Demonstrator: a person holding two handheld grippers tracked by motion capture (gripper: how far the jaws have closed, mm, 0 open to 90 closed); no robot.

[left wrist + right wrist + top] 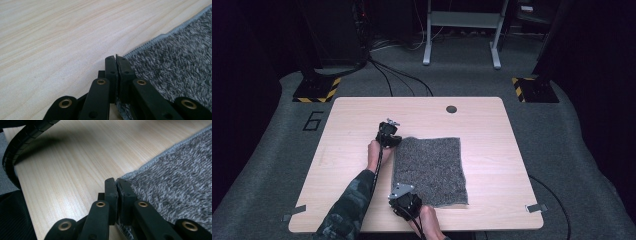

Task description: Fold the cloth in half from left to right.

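High view: your left claw (395, 141) pinches the grey towel (429, 170) at its 11 o'clock corner, your right claw (404, 196) its 7 o'clock corner; it lies flat mid-desk (352, 125), both left corners gripped, likely for a fold rightward.

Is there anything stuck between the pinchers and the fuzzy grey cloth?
No, nothing visible is in the way. The left gripper is pinched shut on the far left corner of the grey towel, and the right gripper is pinched shut on its near left corner. The towel lies flat on the wooden table.
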